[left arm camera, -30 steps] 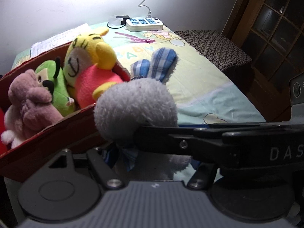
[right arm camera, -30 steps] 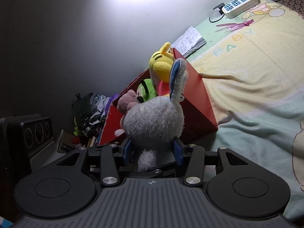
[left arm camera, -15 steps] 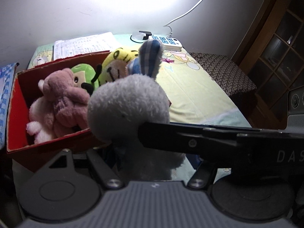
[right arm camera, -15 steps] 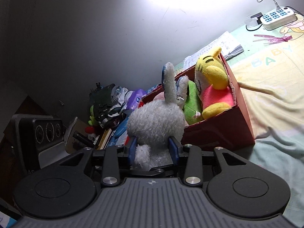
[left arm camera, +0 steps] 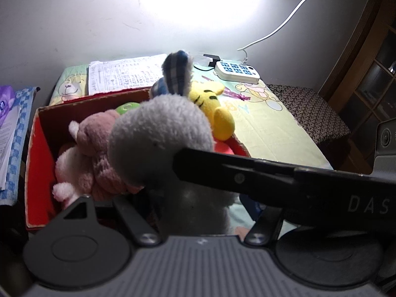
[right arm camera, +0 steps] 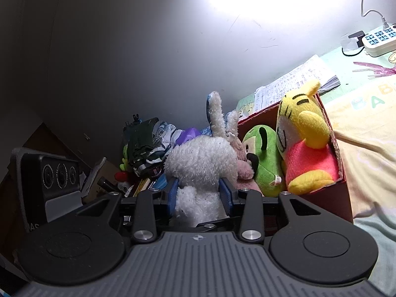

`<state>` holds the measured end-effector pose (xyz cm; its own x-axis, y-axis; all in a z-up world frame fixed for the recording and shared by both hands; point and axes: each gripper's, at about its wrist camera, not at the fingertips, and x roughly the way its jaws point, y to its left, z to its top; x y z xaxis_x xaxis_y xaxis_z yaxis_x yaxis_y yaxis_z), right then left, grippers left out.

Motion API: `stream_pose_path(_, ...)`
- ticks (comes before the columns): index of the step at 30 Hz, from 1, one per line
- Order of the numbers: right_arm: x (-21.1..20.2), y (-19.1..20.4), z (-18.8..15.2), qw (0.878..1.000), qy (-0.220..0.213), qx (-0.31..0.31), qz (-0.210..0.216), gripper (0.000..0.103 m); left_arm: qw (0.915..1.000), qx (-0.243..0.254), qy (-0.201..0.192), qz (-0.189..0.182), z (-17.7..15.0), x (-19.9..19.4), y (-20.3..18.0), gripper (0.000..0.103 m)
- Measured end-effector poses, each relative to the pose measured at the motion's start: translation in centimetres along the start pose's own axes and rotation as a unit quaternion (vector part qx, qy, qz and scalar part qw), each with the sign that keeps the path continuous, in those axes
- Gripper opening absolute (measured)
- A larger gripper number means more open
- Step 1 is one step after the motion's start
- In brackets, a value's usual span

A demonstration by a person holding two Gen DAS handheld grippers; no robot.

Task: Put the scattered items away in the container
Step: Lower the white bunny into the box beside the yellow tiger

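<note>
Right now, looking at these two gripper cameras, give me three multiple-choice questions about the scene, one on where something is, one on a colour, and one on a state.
1. Where is the yellow tiger toy?
A. in the red box
B. on the power strip
C. on the papers

2. What colour are the pads of the right gripper?
A. green
B. blue
C. pink

3. What is the state of the white bunny?
A. lying flat on the bedsheet
B. buried under the pink plush
C. held by its body between the right gripper's pads

Answers: 1 A, the tiger leans against the box's inner wall; 2 B, the pads beside the bunny are blue; 3 C, both pads press into its fur.
</note>
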<state>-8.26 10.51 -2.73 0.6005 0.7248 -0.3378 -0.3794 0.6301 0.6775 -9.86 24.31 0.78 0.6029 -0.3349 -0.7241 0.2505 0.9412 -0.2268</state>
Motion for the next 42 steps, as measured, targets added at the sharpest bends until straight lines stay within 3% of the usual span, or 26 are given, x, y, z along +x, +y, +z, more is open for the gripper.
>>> stream_pose_path(14,4.3,-4.5,2.9,1.000,0.008,0.009,0.019,0.040,0.9982,-0.028,-0.006,0.052,2.9,5.6,1.7,0.069)
stream_pose_path(16,4.8,-5.2,2.7,1.000,0.007,0.014,0.015,0.040,0.9982,-0.036,0.003,0.048,2.8,6.5,2.4,0.069)
stream_pose_path(22,5.0,-6.7,1.4,0.999,-0.004,0.034,-0.001,0.034,0.9993,-0.015,0.003,0.035,2.2,7.3,2.0,0.083)
stream_pose_path(29,4.6,-4.9,0.3,0.998,-0.015,-0.031,-0.052,0.028,0.9998,0.014,0.005,0.010,1.7,7.8,2.8,0.084)
stream_pose_path(42,4.5,-4.9,0.2,0.995,-0.029,-0.034,-0.091,0.028,0.9992,0.030,0.025,-0.010,1.9,8.6,3.1,0.094)
